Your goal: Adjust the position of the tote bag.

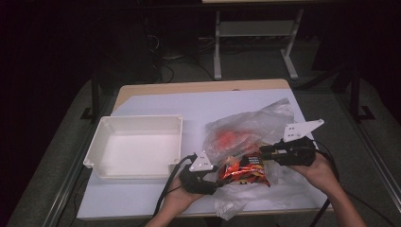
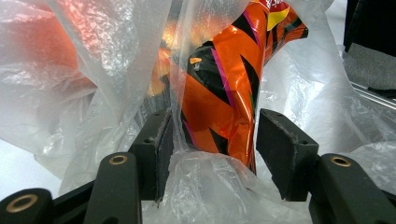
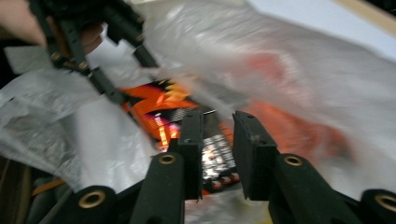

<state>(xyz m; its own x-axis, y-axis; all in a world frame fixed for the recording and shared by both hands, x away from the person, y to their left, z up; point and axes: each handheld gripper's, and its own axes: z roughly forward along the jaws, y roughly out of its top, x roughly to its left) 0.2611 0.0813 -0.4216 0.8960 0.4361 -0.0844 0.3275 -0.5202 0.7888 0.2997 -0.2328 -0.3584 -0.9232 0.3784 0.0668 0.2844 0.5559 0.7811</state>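
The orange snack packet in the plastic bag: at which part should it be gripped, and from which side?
Probably the flat edge of the orange snack packet that faces the person's right, where the right tool already points. The packet is thin and crinkled there, so two flat pads can pinch it, and that end looks bare of film. The clear plastic bag wraps the near end by the left tool, so film would get caught.

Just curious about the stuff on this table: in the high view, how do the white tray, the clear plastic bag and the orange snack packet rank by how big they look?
Largest to smallest, as they look there:
1. clear plastic bag and white tray: similar spread, and the crumpled bag's outline is unclear, so I won't rank them
2. orange snack packet: clearly smallest, partly covered by the bag
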